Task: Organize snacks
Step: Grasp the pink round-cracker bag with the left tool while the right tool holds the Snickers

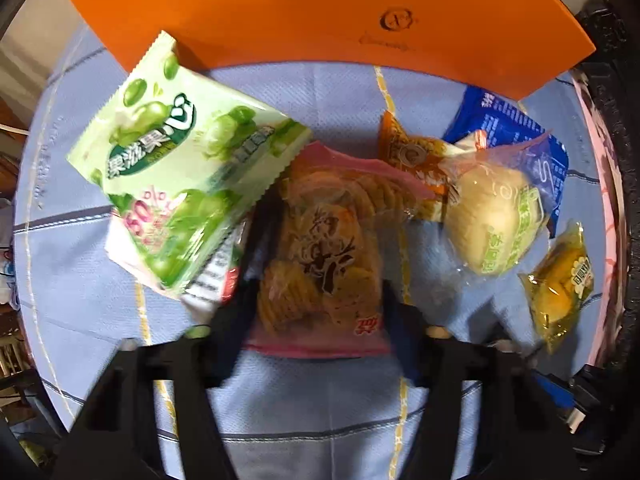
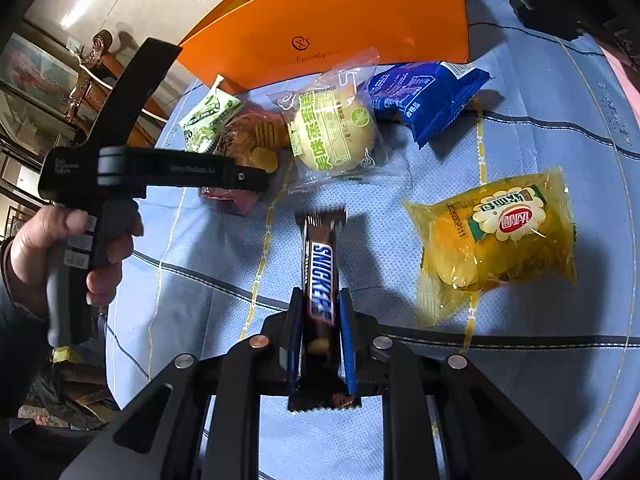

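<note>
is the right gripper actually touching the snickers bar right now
Touching. The right wrist view shows the right gripper with both blue-padded fingers pressed against the sides of the Snickers bar, no gap showing.

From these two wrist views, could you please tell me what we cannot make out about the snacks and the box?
- Orange box: both views show only its outer wall; the inside is hidden.
- Red-and-white packet: left wrist view, mostly covered by the green candy bag.
- Cracker bag: left wrist view, motion blur hides whether the left gripper fingers touch it.
- Snickers bar: right wrist view, its lower end hidden between the right gripper fingers.
</note>
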The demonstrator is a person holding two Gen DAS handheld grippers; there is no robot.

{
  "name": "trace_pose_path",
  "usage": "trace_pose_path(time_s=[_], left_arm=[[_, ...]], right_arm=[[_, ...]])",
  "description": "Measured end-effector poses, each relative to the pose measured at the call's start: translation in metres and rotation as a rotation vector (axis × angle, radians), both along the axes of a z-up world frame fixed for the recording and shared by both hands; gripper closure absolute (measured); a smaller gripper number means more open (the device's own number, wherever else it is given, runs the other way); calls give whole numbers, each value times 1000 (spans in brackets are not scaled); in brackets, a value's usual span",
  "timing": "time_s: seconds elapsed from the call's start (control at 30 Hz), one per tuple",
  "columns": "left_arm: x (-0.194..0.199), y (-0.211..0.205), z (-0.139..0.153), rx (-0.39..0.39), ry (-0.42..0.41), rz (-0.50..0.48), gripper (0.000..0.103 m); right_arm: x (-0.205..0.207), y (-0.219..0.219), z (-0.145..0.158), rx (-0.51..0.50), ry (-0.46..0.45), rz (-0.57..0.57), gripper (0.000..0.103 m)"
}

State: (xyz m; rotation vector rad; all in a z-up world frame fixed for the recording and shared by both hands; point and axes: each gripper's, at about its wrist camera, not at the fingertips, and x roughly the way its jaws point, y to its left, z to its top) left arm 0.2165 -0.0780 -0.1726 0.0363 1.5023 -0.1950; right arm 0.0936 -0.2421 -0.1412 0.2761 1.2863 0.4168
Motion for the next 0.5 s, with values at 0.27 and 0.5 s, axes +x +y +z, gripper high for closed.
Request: trace_pose_path(time_s=[0.27, 0.5], left_arm=[[-25, 22, 14, -59, 3, 22, 61], [-40, 35, 31, -117, -18, 22, 61]], right_arm=[[-9, 8, 1, -51, 17, 48, 83], [-10, 24, -2, -229, -64, 99, 40]])
